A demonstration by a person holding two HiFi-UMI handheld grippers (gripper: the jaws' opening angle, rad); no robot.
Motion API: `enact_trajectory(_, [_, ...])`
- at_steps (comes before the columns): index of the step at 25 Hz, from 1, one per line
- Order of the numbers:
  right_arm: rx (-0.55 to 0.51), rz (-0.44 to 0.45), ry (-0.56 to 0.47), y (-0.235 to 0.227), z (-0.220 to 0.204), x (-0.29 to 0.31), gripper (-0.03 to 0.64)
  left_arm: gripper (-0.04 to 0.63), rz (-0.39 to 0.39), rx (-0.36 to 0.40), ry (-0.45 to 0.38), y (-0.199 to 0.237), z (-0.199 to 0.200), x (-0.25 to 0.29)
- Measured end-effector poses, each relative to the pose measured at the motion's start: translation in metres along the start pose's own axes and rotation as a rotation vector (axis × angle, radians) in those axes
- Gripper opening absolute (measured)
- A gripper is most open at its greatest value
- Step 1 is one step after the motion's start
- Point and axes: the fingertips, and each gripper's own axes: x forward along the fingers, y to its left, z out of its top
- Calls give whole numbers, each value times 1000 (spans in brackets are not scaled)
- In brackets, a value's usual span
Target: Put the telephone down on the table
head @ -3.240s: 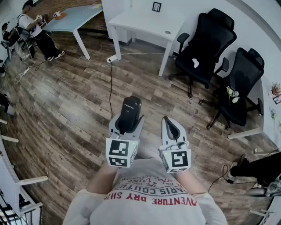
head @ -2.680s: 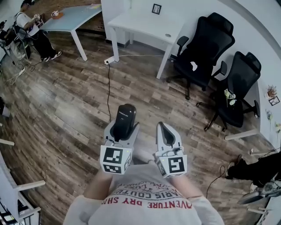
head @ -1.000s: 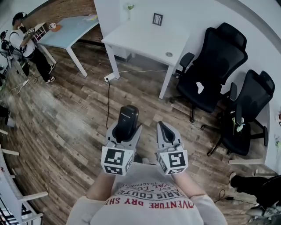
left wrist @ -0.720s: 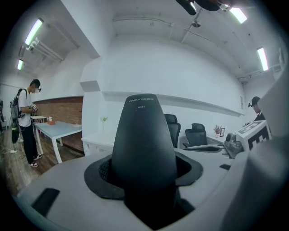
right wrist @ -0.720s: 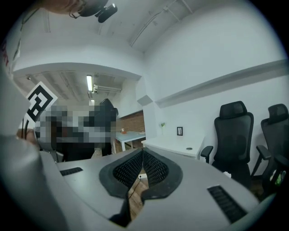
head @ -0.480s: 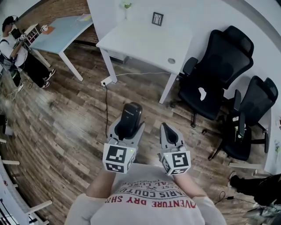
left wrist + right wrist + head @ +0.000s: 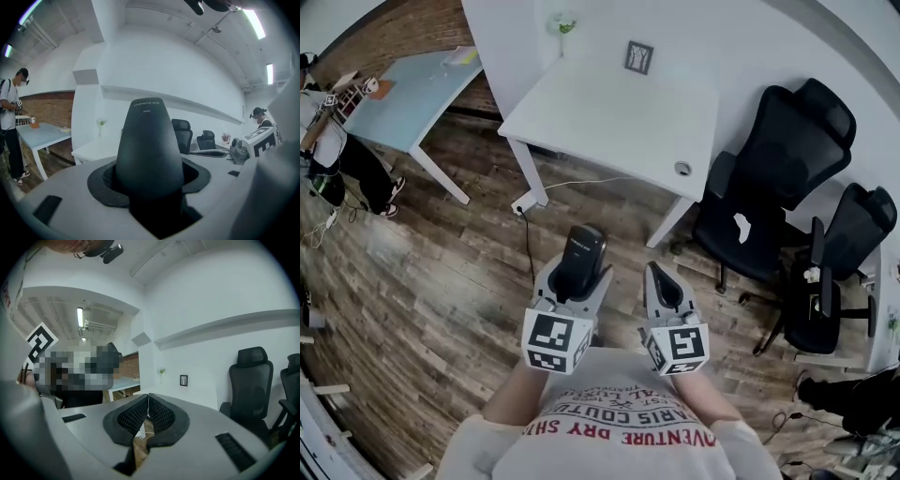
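A black telephone handset [image 7: 580, 259] stands between the jaws of my left gripper [image 7: 577, 275], which is shut on it; its rounded top [image 7: 149, 140] fills the left gripper view. My right gripper [image 7: 660, 284] is held beside it at chest height, shut with nothing between its pads [image 7: 148, 412]. A white table [image 7: 619, 112] stands ahead of both grippers against the white wall, with a small framed picture [image 7: 638, 56] and a green plant [image 7: 562, 22] at its back edge.
Two black office chairs [image 7: 773, 187] stand right of the white table. A cable and power strip [image 7: 525, 203] lie on the wood floor by the table's left leg. A light blue table [image 7: 412, 89] with a person [image 7: 323, 141] beside it is far left.
The view has drawn nearer to the white table, which now sits larger and more central ahead. Both grippers keep the same pose, the handset still held in the left one.
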Motion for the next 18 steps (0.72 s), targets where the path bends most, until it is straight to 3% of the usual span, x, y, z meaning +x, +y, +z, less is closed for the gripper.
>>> enact_trajectory(6, [37, -34, 12, -5, 5, 65, 25, 284, -22, -8, 9, 57, 15, 40])
enact_trajectory(18, [50, -39, 24, -67, 6, 176, 25, 284, -23, 5, 39, 108, 28, 146])
